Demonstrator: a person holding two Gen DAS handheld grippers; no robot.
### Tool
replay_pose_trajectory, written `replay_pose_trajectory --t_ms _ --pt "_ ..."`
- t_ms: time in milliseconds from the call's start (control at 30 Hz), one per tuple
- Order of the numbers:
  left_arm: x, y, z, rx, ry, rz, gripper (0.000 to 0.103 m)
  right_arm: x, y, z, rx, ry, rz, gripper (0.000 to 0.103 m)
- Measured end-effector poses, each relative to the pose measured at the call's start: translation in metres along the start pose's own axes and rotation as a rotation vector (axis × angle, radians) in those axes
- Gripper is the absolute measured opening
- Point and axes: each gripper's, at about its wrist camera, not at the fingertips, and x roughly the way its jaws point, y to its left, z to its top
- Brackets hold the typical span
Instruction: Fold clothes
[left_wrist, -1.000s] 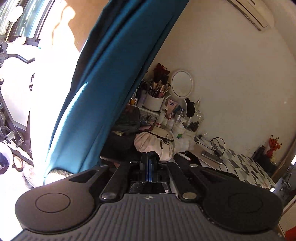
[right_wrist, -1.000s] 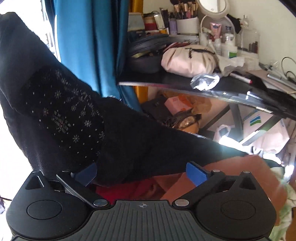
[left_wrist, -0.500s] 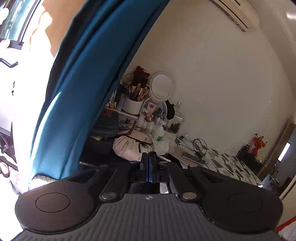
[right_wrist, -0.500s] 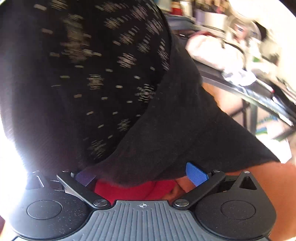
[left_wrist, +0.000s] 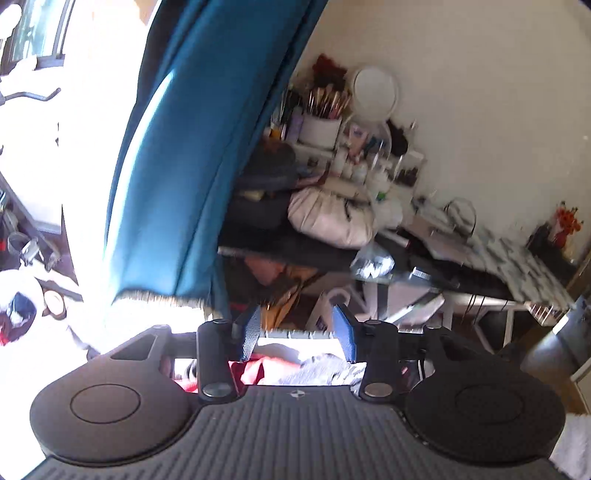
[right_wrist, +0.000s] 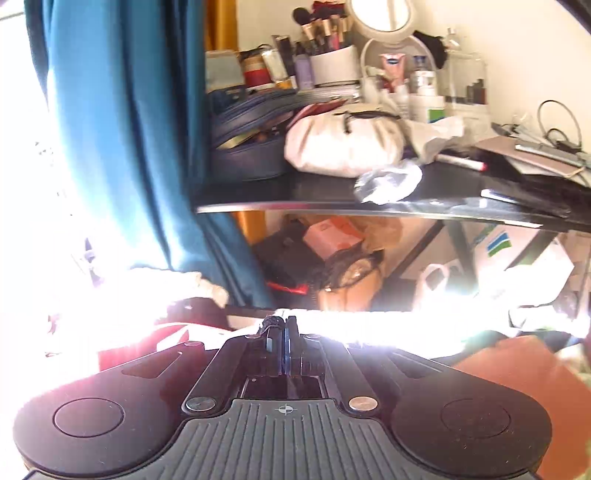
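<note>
My left gripper (left_wrist: 297, 334) is open and empty, its blue-padded fingers (left_wrist: 343, 338) apart above a pile of clothes with a red piece (left_wrist: 255, 371) and a grey-white piece (left_wrist: 317, 369). My right gripper (right_wrist: 282, 334) is shut, with a small tuft of black fabric (right_wrist: 273, 322) pinched at its tips. Red cloth (right_wrist: 147, 341) lies just beyond it to the left. Sun glare washes out much of the laundry surface. The rest of the black garment is hidden.
A black dressing table (right_wrist: 424, 206) stands ahead, crowded with a white bag (right_wrist: 343, 147), a round mirror (left_wrist: 375, 92) and a brush cup (left_wrist: 319, 127). A teal curtain (left_wrist: 192, 147) hangs at the left. Boxes and bags (right_wrist: 332, 236) sit under the table.
My left gripper has opened and tipped down toward the clothes pile. My right gripper has shut, and the black patterned garment that draped in front of it has dropped out of view.
</note>
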Motion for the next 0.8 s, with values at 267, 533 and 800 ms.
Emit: replay_pose_trajectory --t_ms 267,533,800 --pt "0.098 -0.004 -0.117 0.152 0.391 -0.062 0.074 -0.019 -0.044 -0.01 0.071 0.028 -0.051 0.001" --pt "0.151 -0.024 -0.193 0.323 0.504 0.022 0.081 -0.049 -0.061 0.01 0.147 -0.042 -0.049 0.001" --pt "0.144 -0.018 -0.153 0.18 0.286 0.094 0.081 -0.072 -0.066 0.018 0.198 -0.08 -0.049 0.001"
